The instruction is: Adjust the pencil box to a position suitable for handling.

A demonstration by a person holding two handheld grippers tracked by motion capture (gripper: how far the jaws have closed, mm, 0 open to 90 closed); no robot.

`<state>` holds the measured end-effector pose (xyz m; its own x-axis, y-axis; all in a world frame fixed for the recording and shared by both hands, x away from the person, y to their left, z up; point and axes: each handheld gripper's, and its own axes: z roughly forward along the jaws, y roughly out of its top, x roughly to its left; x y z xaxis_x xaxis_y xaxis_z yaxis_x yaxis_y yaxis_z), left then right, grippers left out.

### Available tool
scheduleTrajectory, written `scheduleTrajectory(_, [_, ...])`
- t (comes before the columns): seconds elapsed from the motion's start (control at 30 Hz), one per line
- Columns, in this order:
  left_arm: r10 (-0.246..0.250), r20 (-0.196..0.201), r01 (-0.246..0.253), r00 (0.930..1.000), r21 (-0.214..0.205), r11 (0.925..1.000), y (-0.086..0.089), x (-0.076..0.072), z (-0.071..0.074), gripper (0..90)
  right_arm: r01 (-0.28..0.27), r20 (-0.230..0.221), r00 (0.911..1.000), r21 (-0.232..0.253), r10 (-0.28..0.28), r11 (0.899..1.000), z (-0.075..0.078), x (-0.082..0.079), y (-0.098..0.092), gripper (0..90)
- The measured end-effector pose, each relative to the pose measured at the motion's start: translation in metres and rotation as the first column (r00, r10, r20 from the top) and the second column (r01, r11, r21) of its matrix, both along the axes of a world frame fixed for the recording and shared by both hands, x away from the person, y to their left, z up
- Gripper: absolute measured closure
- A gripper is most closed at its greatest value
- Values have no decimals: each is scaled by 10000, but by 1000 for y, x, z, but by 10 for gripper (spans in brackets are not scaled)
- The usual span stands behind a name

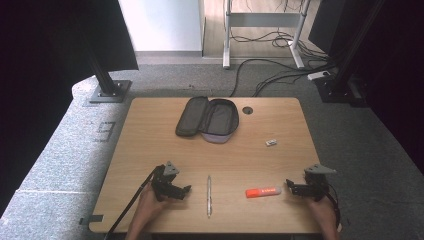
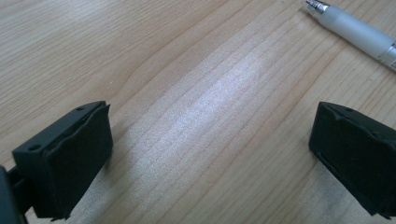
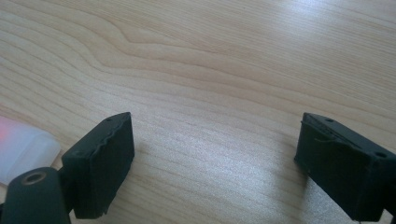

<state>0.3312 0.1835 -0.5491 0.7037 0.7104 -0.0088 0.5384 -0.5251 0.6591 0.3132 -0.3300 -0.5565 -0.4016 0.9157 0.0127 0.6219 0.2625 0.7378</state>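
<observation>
Along the near edge of the light wooden desk [image 1: 150,135] the person rests both tools low. The left gripper [image 1: 181,190] sits toward the near left corner and the right gripper [image 1: 292,186] toward the near right corner. Each stands with jaws spread wide and nothing between them, only bare wood grain showing in both gripper views. This looks like a ready stance, each tool flanking the things it is likely to pick up.

Between them lies the slim silver-and-white pen [image 1: 209,195], just beside the left gripper. Its long axis runs from the near edge toward the far edge; its metal tip [image 2: 314,4] shows in the left gripper view, though I cannot tell which end that is on the desk. The orange-and-white marker [image 1: 263,192] lies crosswise, parallel to the near edge, its white cap toward the right gripper.

Farther off, near the right edge, sits a small white eraser-like block [image 1: 271,142]. At the far edge the grey fabric pencil case [image 1: 208,119] lies unzipped and spread flat, probably to receive these items.
</observation>
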Motion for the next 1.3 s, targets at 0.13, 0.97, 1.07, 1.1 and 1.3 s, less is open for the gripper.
scheduleTrajectory(0.13, [-57,7,57,10000,27,10000,0,0,0,0,-2,-4,10000,1,2,10000,0,0,0,108])
scheduleTrajectory(0.97, [61,-130,-64,9999,-274,9996,2,2,1,8,-51,-5,10000,3,51,10000,0,1,0,107])
scheduleTrajectory(1.07, [98,-272,-111,9996,-467,9988,4,3,3,21,-52,-4,10000,2,52,10000,0,1,0,107])
scheduleTrajectory(1.1, [105,-286,-120,9995,-534,9985,5,4,4,25,-51,-5,10000,2,51,10000,0,1,0,107])
scheduleTrajectory(1.3, [85,-278,-109,9996,-868,9962,9,5,12,43,-51,-3,10000,1,51,10000,0,1,0,107])
